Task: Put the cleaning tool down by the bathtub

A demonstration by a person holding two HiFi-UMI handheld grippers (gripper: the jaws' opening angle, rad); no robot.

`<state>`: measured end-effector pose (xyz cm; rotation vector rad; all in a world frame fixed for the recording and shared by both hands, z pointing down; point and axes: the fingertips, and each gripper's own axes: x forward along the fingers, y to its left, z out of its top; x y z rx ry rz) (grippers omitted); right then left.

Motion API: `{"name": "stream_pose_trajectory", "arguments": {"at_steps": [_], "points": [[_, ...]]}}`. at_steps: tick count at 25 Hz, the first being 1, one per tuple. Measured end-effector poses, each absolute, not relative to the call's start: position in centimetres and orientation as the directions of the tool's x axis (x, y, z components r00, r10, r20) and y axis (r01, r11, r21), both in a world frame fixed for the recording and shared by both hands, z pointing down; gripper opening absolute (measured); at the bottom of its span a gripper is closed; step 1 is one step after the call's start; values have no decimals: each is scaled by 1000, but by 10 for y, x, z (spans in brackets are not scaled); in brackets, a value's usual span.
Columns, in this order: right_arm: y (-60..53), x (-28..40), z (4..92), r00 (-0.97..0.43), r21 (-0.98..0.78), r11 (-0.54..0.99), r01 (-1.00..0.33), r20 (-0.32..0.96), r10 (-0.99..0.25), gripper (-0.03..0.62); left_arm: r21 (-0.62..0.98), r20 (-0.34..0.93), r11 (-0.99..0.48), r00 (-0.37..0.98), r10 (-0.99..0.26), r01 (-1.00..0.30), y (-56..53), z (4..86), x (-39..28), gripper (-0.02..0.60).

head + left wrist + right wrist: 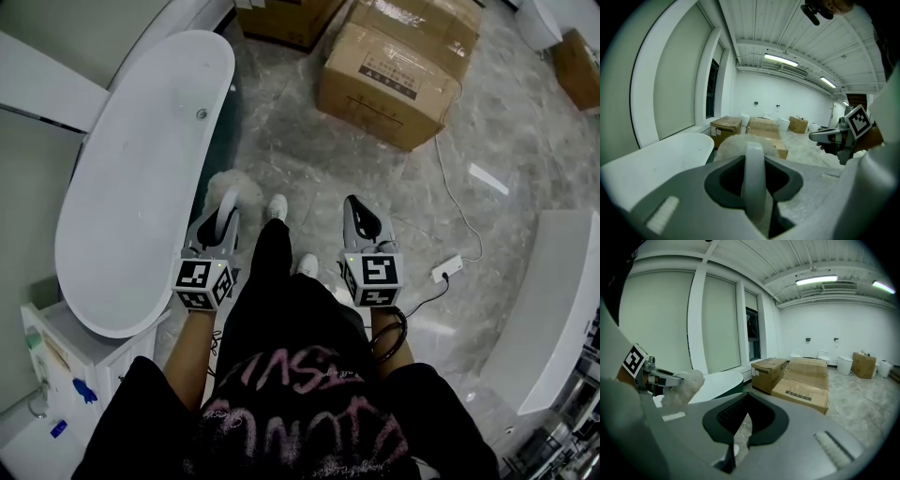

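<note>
Dark shirt (281, 394) fills the bottom of the head view. At left lies the white bathtub (141, 178). Just beside it, the left gripper (229, 199) is clamped on the white handle (754, 178) of the fluffy cleaning tool (249, 187), held above the floor. The right gripper (357, 206) has its jaws together, holding nothing. Cardboard boxes (394, 80) stand beyond.

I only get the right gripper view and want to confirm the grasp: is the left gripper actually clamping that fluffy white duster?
Observer: Yes. The left gripper view shows the left gripper shut on the fluffy white duster's white handle.
Operator: Where's its head relative to the tub?
Observer: In the head view, it is over the grey marble floor, just beside the white oval bathtub, not over its basin.
</note>
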<state>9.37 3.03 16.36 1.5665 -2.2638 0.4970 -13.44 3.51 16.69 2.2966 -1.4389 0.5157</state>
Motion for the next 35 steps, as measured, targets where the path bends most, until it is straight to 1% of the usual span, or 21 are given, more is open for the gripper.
{"name": "stream_pose_trajectory", "arguments": {"at_steps": [7, 15, 22, 28, 35], "points": [[-8, 103, 190, -274, -109, 254, -961, 500, -822, 17, 150, 531, -427, 437, -726, -892, -11, 198, -134, 92], [-54, 90, 229, -267, -137, 230, -963, 554, -788, 21, 180, 582, -448, 463, -669, -875, -61, 243, -135, 92], [-85, 88, 282, -237, -132, 198, -971, 611, -756, 23, 199, 626, -458, 472, -621, -867, -101, 296, -138, 92], [-105, 90, 328, -224, -147, 169, -975, 644, -732, 22, 215, 659, -436, 460, -596, -874, -129, 350, -145, 92], [-108, 80, 381, -219, -174, 136, -975, 672, -708, 23, 225, 685, -408, 441, -579, -885, -138, 405, -156, 92]]}}
